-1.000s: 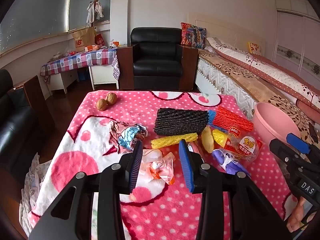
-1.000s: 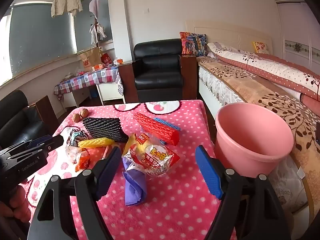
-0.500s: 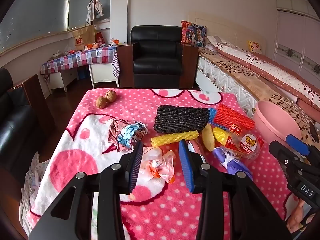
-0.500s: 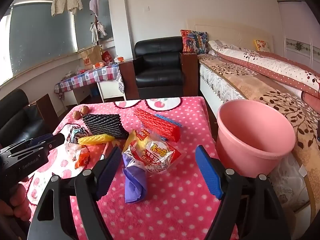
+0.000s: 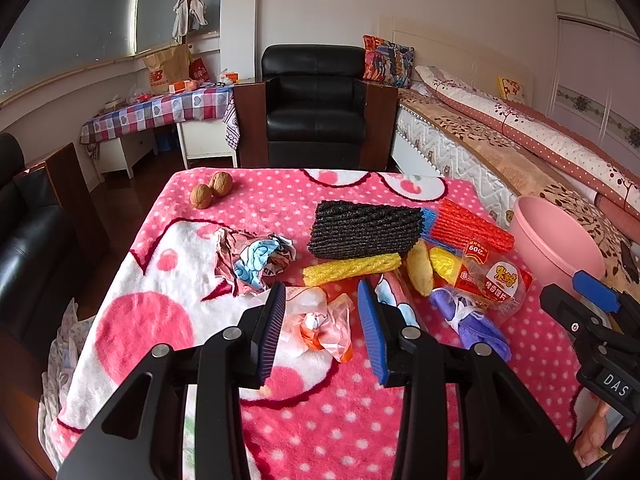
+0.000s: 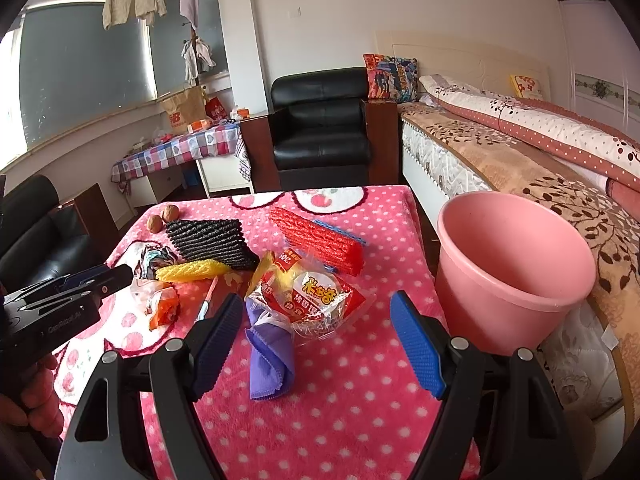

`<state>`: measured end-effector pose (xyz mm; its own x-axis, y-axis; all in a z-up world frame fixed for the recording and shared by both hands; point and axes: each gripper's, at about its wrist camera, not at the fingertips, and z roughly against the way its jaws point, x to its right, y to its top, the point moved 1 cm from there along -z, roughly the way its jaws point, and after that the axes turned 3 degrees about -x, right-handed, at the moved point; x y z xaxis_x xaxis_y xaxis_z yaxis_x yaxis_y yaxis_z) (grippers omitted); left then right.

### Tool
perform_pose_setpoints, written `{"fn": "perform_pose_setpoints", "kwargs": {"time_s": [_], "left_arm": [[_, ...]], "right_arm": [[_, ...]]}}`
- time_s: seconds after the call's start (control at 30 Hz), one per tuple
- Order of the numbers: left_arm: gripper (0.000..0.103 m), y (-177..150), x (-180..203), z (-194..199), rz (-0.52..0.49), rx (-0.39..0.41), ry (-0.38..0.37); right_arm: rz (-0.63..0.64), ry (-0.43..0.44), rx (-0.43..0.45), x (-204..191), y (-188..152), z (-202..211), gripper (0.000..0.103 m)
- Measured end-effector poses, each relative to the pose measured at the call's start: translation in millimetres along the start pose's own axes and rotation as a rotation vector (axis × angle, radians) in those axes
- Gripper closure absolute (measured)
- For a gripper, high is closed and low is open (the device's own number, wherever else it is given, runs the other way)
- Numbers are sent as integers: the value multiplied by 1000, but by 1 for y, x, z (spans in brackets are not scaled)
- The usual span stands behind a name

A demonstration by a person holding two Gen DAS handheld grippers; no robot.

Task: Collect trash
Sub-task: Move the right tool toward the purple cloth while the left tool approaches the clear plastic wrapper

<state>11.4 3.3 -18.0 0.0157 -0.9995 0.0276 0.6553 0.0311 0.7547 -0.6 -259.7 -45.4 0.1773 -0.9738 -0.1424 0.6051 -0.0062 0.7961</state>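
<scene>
Left gripper (image 5: pixel 322 330): jaws apart, orange-white wrapper (image 5: pixel 326 326) seemingly between them, untouched. Right gripper (image 6: pixel 316 340): jaws wide, empty; purple cloth (image 6: pixel 270 356) and snack bag (image 6: pixel 316 300) just ahead, pink bucket (image 6: pixel 512 272) to its right.

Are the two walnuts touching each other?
Touching. In the left wrist view the two walnuts sit pressed side by side on the pink blanket, far corner, with no blanket showing between them.

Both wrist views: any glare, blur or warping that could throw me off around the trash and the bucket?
Left wrist view: sharp, soft even daylight, no hard shadows; fisheye bends the window ledge and darkens the corners. Right wrist view: also sharp; the window blows out white at the left edge, the snack bag shows mild sheen, the bucket rim looks stretched near the edge.
</scene>
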Motion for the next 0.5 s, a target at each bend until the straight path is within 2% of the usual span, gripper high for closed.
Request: {"fn": "perform_pose_setpoints", "kwargs": {"time_s": [0.33, 0.5], "left_arm": [[65, -5, -9, -5, 15, -25, -8], [65, -9, -26, -4, 50, -30, -37]], "right_arm": [[1, 5, -20, 2, -3, -4, 28], [1, 14, -46, 3, -8, -9, 28]]}}
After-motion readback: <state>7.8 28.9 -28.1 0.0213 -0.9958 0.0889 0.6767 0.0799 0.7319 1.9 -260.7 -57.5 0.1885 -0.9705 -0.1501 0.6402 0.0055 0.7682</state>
